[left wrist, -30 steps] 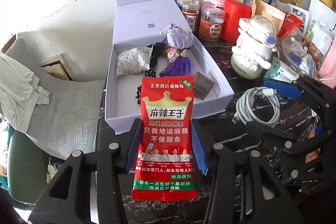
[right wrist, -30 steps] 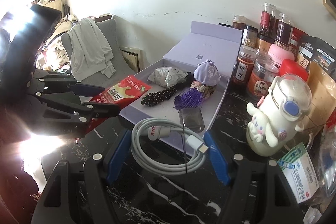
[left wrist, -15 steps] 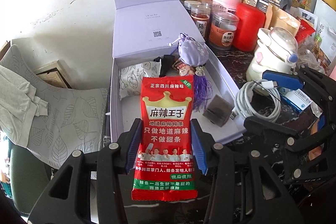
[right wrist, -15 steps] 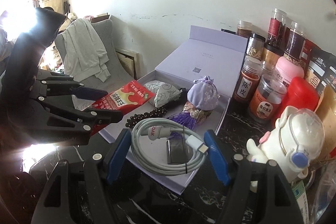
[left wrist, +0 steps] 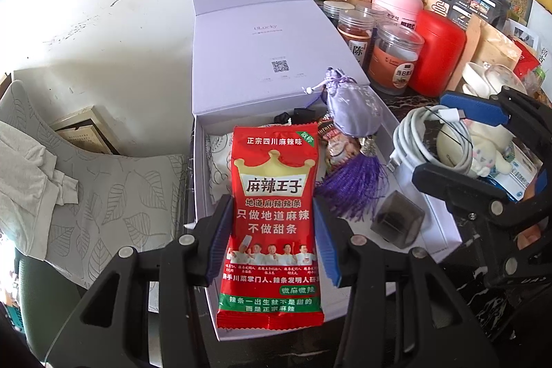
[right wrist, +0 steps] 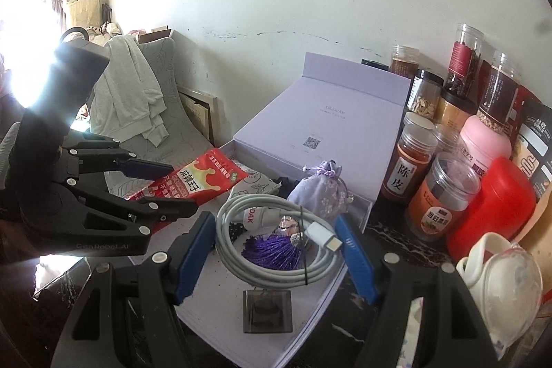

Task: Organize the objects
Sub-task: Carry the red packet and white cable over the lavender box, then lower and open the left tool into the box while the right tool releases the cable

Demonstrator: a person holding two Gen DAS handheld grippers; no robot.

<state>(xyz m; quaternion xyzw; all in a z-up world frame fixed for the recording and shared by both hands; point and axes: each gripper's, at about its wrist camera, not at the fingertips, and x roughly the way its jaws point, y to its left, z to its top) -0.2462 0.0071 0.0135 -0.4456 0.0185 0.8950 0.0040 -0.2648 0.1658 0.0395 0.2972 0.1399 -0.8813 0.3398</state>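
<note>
Left hand-held gripper is clenched on a red snack packet, holding it above the near-left part of the open lilac box; right hand-held gripper grips a coiled white cable over the box's right side, above the purple tassel. Both items look carried in for stowing. Next I judge each must be lowered onto bare box floor, clear of the sachet, then released

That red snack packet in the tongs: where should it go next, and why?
Probably lower it and let go. The left tongs grip the red foil snack packet over the open lilac cardboard box, and bare floor shows in the box's left half.
</note>
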